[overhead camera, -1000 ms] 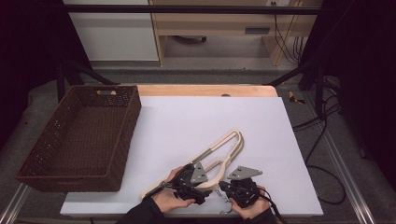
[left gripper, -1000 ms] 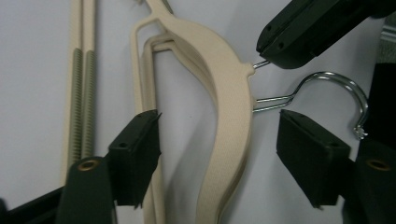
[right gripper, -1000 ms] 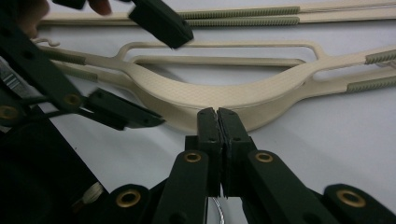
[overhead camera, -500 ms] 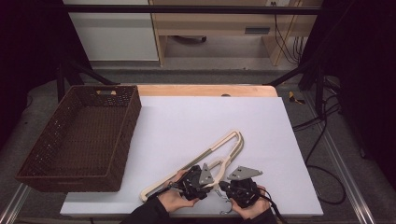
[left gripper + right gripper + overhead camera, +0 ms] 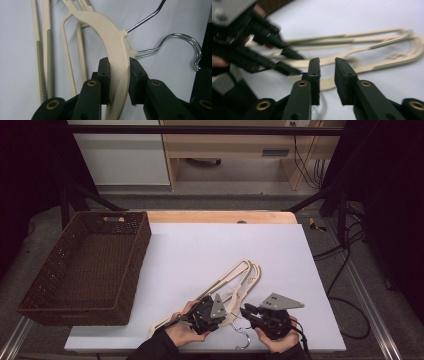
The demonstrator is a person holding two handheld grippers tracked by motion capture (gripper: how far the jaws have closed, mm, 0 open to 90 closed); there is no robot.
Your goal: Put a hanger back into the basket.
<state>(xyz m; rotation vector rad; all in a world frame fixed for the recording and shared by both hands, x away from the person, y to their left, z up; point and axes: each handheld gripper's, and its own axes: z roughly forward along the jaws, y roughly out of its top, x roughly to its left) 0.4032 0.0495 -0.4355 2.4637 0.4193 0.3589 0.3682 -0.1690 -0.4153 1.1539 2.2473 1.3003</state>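
Now | hangers [image 5: 235, 279] long axis: near-left to far-right | hooks [image 5: 243, 338] near edge

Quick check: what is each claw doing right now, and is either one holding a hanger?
Left claw: closed on the beige hanger, its jaws having just closed onto it.
Right claw: open, jaws just opened, nothing gripped between them.

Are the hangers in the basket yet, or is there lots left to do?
Nothing is put away: the basket holds no hangers. The left hand-held gripper has just closed on one hanger. The right hand-held gripper has just opened, with nothing between its jaws. All the hangers probably go in the basket next.
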